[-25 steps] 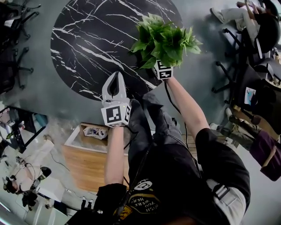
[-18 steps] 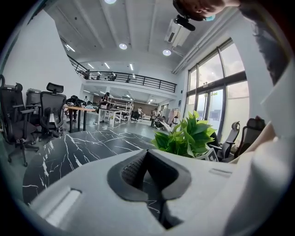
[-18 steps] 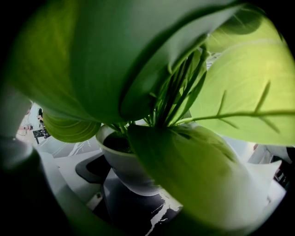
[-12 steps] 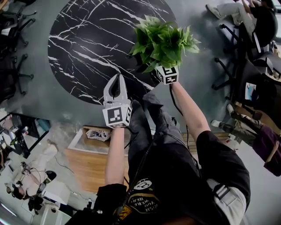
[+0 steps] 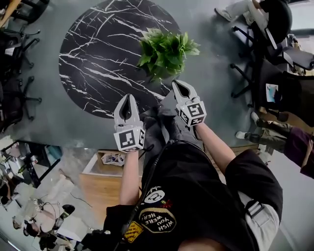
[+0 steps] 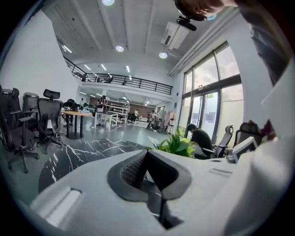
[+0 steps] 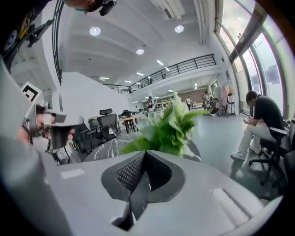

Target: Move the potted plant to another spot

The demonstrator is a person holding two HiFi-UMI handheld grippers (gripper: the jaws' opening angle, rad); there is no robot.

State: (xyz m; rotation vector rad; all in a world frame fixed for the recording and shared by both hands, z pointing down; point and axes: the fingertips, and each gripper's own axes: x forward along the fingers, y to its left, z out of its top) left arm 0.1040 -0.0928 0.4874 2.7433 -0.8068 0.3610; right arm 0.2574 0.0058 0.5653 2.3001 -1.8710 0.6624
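Note:
The potted plant [image 5: 164,51], a bush of green leaves, stands near the right edge of the round black marble table [image 5: 98,54]. Its pot is hidden under the leaves. My right gripper [image 5: 175,83] hangs just short of the plant and apart from it; its jaws are closing and meet at the tips with nothing between them. In the right gripper view the plant [image 7: 170,126] rises right beyond the right gripper [image 7: 145,154]. My left gripper [image 5: 128,96] is shut and empty at the table's near edge. From the left gripper view the plant [image 6: 177,144] shows past the left gripper [image 6: 147,154].
Office chairs [image 5: 14,93] stand left of the table, more chairs [image 5: 265,59] to its right. A seated person [image 5: 250,12] is at the top right. A wooden box [image 5: 103,171] sits on the floor below my left arm.
My right gripper has drawn back from under the plant's leaves toward my body and stands free of it. The left gripper shifted slightly. The plant stays on the table.

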